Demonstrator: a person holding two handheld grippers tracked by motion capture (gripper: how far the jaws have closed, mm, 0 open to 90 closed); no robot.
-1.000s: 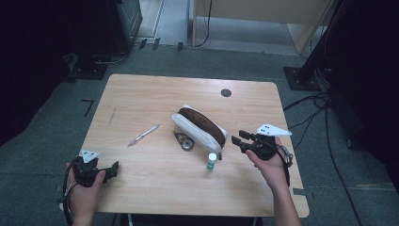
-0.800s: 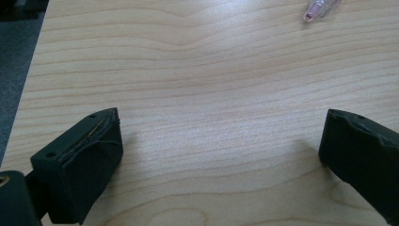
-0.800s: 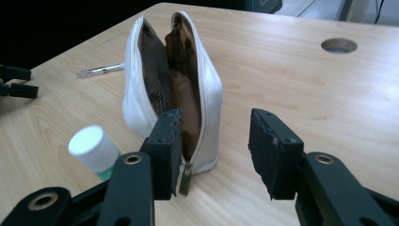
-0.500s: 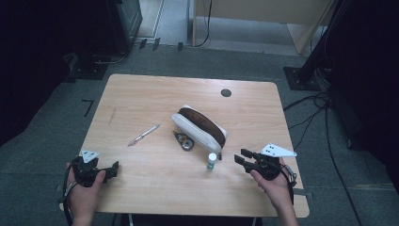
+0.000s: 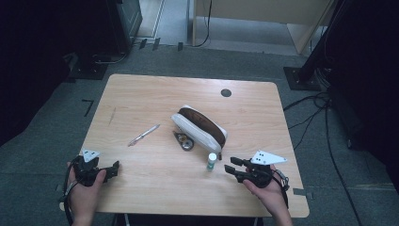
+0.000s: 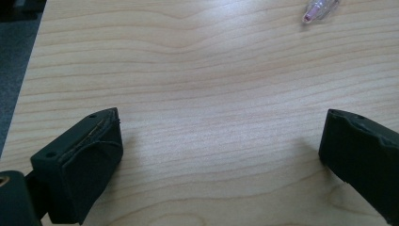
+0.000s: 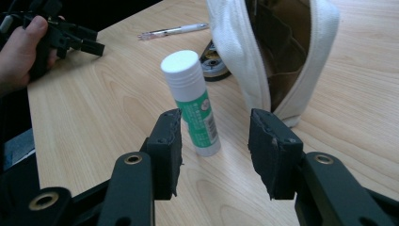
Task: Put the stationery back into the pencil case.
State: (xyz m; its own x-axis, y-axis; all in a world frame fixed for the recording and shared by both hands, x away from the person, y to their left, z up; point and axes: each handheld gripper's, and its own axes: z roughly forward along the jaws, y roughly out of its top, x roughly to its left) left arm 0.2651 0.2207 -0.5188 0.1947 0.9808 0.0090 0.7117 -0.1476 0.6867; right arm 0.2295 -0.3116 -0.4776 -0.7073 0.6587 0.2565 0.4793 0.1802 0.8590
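Observation:
An open white pouch point(image 5: 200, 126) with a brown lining lies in the middle of the wooden table point(image 5: 141, 99). A green-and-white glue stick point(image 5: 211, 161) stands upright just in front of it. My right gripper point(image 5: 229, 166) points left at the stick from a short way off. In the right gripper view its jaws stand open, and the glue stick point(image 7: 190, 101) is just beyond the tips of the right gripper point(image 7: 214, 141), untouched. My left gripper point(image 5: 114, 167) rests at the front left corner. In the left gripper view the left gripper point(image 6: 221, 146) is wide open over bare wood.
A clear pen point(image 5: 144, 135) lies left of the pouch, and a small round metal item point(image 5: 184, 141) sits against the pouch's front side. A dark round cap point(image 5: 226, 92) is set in the table near the back edge. Dark stands and cables surround the table.
My right gripper has dropped lower and drawn back toward the front edge, levelling with the glue stick. The left gripper has stayed where it was.

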